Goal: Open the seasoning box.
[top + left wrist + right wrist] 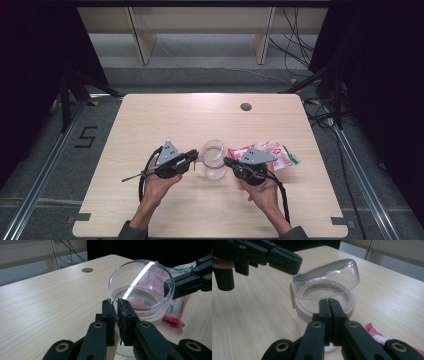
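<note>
The clear jar stands on the bench between the two grippers, with a pink-and-white packet lying just behind it toward the right. Its domed transparent lid tilts open above the pinkish rim. I judge both light, stiff and slick — thin plastic that could slip or crack if squeezed hard, so the rim edge is the place to pinch. The left gripper has its jaws nearly together on the lid's near edge, a thin lip caught between the pads. The right gripper is closed tight on the jar's rim — steadying the body.
</note>
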Motion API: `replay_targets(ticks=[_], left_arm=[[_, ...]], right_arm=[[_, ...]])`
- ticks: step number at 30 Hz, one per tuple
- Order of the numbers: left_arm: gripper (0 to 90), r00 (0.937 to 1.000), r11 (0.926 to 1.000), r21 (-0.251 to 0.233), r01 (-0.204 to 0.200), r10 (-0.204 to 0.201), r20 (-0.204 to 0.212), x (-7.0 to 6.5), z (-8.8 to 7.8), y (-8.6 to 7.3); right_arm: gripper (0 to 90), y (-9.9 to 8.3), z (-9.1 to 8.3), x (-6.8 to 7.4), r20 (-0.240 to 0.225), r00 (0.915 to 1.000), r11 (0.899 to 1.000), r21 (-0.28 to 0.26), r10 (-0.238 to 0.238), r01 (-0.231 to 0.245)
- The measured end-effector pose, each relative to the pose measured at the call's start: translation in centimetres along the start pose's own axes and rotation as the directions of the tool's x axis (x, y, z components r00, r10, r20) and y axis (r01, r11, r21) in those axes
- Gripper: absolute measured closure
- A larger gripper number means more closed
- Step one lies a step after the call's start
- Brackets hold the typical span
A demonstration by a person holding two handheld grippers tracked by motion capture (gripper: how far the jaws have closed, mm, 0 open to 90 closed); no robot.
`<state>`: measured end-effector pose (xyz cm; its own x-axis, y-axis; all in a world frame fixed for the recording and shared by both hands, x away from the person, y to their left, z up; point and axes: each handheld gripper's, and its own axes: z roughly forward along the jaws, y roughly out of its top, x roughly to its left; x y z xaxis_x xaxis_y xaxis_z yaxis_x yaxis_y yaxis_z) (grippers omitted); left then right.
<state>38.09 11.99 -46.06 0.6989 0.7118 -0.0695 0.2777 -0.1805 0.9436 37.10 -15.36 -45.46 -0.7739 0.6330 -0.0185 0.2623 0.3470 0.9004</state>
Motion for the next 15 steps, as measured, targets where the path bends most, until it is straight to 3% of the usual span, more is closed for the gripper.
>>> replay_targets(ticks=[4, 5, 7, 11, 15], left_arm=[[71.3, 0.9997, 0.9998, -0.002, 0.020, -0.020, 0.017, 0.2, -0.8, 0.1], [67.4, 0.9999, 0.9999, 0.004, 0.011, -0.011, 0.006, 0.3, -1.1, 0.1], [63.1, 1.0000, 1.0000, 0.008, -0.003, 0.003, 0.008, 0.3, -1.6, 0.1], [53.7, 0.9996, 0.9974, 0.066, -0.028, 0.028, 0.000, 0.2, -2.6, -0.8], [42.2, 0.9993, 0.9951, 0.097, -0.023, 0.026, -0.026, 0.1, -2.8, -1.9]], right_arm=[[90.0, 0.4, 0.1, 0.1, 0.000, 1.0000, 1.000, -0.015, 0.001, -0.001], [90.0, 0.5, 0.1, -0.1, 0.011, 0.9990, 0.999, -0.023, -0.043, 0.043], [90.0, 0.4, 0.3, 0.0, 0.010, 0.9998, 1.000, -0.019, -0.015, 0.016], [90.0, 0.6, 0.4, 0.2, -0.003, 1.0000, 1.000, -0.008, -0.001, 0.001], [89.5, 1.1, 0.6, 0.4, 0.002, 0.9996, 0.999, -0.029, -0.027, 0.027]])
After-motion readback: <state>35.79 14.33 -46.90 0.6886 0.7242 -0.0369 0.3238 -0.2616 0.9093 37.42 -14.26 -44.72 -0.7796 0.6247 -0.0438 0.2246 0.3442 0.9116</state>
